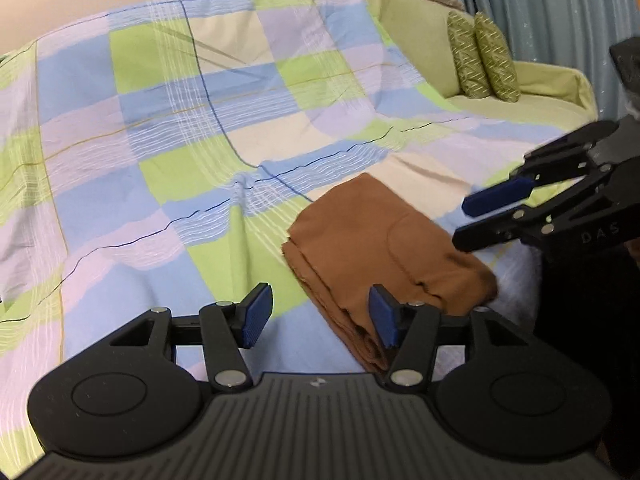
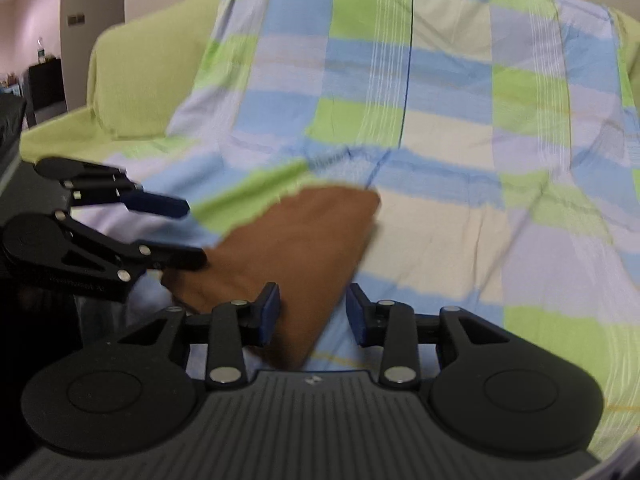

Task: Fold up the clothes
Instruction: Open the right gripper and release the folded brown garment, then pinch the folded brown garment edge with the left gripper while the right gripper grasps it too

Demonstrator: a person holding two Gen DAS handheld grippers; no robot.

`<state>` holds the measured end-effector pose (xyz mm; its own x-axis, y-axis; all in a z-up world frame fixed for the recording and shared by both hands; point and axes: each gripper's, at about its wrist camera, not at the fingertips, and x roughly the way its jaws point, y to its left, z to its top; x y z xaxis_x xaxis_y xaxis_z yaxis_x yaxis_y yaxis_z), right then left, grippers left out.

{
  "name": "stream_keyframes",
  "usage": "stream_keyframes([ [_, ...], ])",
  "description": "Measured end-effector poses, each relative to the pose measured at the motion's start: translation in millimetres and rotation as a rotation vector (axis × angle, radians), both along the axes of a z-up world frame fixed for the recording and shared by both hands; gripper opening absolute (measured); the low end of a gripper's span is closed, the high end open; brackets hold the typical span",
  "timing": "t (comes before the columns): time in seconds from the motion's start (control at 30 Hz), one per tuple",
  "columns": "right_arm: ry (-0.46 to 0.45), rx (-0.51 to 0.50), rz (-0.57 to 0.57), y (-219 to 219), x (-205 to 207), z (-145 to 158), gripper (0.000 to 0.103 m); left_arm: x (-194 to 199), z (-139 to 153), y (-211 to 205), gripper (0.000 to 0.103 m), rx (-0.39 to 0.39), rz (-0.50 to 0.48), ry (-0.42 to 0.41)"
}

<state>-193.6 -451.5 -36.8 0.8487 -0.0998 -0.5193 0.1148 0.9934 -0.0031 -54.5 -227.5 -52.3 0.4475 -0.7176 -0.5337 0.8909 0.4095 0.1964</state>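
- Brown garment (image 1: 384,240) is lying folded into a compact stack on the checked sheet (image 1: 180,120) covering the sofa, near its front edge, likely so both hands are reaching it easily.
- Left gripper (image 1: 320,316) is hovering over the stack's near corner, its fingers (image 1: 256,316) standing moderately apart and gripping nothing.
- Right gripper (image 2: 312,312) is pointing down at the opposite edge, fingers (image 2: 270,312) parted more narrowly, also empty; cloth is showing between them but unpinched.
- Two green cushions (image 1: 484,56) are standing well apart, clear of the work.
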Motion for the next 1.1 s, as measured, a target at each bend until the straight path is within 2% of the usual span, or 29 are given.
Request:
stream_keyframes([
  [0.07, 0.019, -0.019, 0.006, 0.0, 10.4, -4.2, 0.032, 4.1, -8.6, -6.3, 0.059, 0.027, 0.005, 0.006],
  [0.2, 0.054, -0.020, 0.011, -4.7, 25.5, -17.8, 0.032, 8.4, -10.9, -7.5, 0.059, 0.022, 0.009, 0.029],
  [0.27, 0.054, -0.015, 0.005, -5.2, 25.9, -11.5, 0.033, 8.1, -8.5, -5.7, 0.059, 0.021, 0.011, 0.030],
  [0.5, 0.056, -0.148, 0.070, 26.5, 3.9, 10.4, 0.035, 3.6, 0.7, 0.5, 0.059, 0.031, 0.032, 0.041],
  [0.57, 0.082, -0.239, 0.111, 44.0, -5.2, 10.1, 0.042, 3.6, 2.8, 1.7, 0.059, 0.032, 0.036, 0.048],
  [0.63, 0.109, -0.314, 0.141, 56.6, -10.1, 7.5, 0.046, 2.2, 5.2, 4.9, 0.059, 0.028, 0.038, 0.051],
  [0.87, 0.169, -0.552, 0.217, 88.7, -9.9, -2.5, 0.045, 2.3, 16.0, 31.5, 0.061, -0.047, 0.073, 0.100],
  [1.1, 0.246, -0.819, 0.313, 114.2, 10.6, -41.1, 0.041, 2.1, 13.8, 48.9, 0.061, -0.073, 0.112, 0.130],
])
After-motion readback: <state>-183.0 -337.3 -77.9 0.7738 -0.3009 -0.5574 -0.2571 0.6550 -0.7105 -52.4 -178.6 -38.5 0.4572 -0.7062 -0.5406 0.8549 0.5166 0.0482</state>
